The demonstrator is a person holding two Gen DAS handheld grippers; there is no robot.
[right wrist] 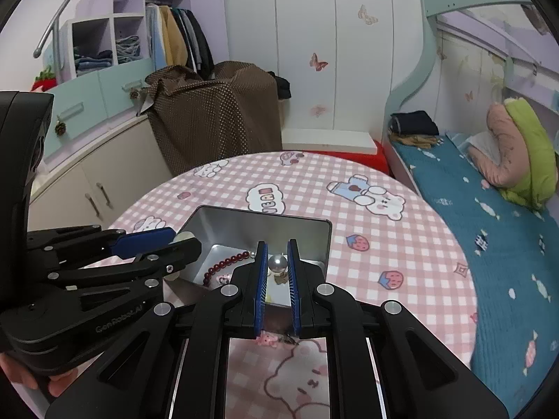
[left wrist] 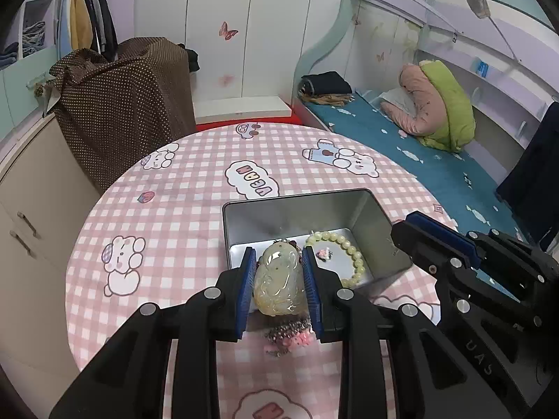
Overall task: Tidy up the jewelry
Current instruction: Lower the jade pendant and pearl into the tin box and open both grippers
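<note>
An open silver metal box (left wrist: pixel 370 216) stands on the round pink checked table (left wrist: pixel 167 209). My left gripper (left wrist: pixel 277 262) is shut on a pale yellow-green jade pendant (left wrist: pixel 277 284), held above the box's near edge, with dark beads and pink charms hanging below. A pale bead bracelet (left wrist: pixel 353 244) lies in the box. My right gripper (right wrist: pixel 277 248) is shut on a silver pearl bead (right wrist: pixel 277 263) over the box (right wrist: pixel 314 230). A dark red bead string (right wrist: pixel 227 262) lies in the box. The left gripper (right wrist: pixel 150 241) shows at the box's left.
A brown dotted bag (left wrist: pixel 122 104) stands beyond the table on the left. A bed with blue sheet (left wrist: pixel 419 160) lies on the right. White wardrobe doors (left wrist: pixel 227 35) are behind. A beige cabinet (left wrist: pixel 31 209) is at the left edge.
</note>
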